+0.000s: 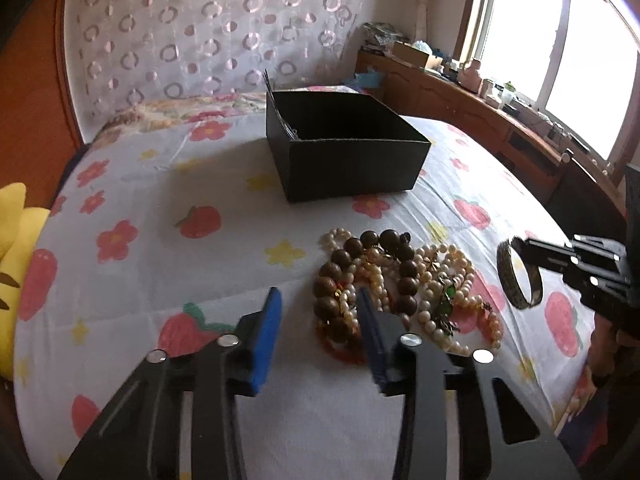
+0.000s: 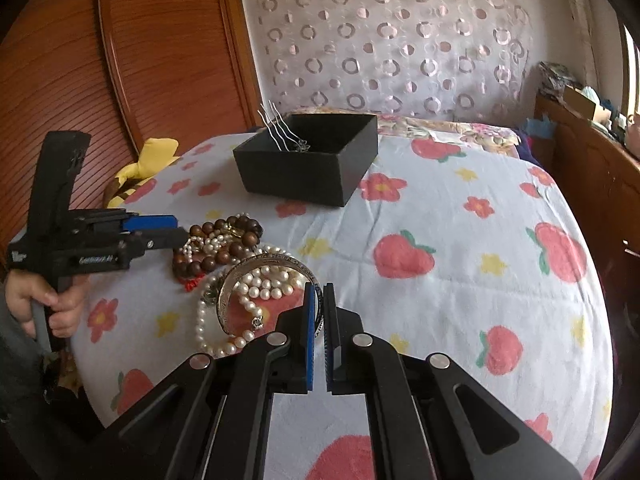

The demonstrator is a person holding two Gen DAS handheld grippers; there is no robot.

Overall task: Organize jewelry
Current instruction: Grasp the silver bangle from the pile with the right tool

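A pile of jewelry [image 1: 404, 280] lies on the bed: pearl strings and a bracelet of brown wooden beads [image 1: 332, 276]. My left gripper [image 1: 320, 316] hovers at the pile's near left edge. Its blue pads stand apart, the right one over the beads, and nothing is pinched. In the right wrist view the left gripper [image 2: 180, 230] points at the pile [image 2: 224, 248]. My right gripper [image 2: 319, 300] is shut on the rim of a silver bangle [image 2: 226, 300], held on edge right of the pile; the bangle [image 1: 520, 280] also shows in the left wrist view. A black open box [image 1: 348, 156] stands behind.
Metal hairpins [image 2: 276, 128] lean inside the box [image 2: 304, 176]. The strawberry-print sheet [image 1: 160, 240] covers the bed. A yellow plush toy [image 1: 12, 240] lies at its left edge. A wooden cabinet [image 1: 480, 112] runs under the window. A person's hand [image 2: 52, 308] grips the left handle.
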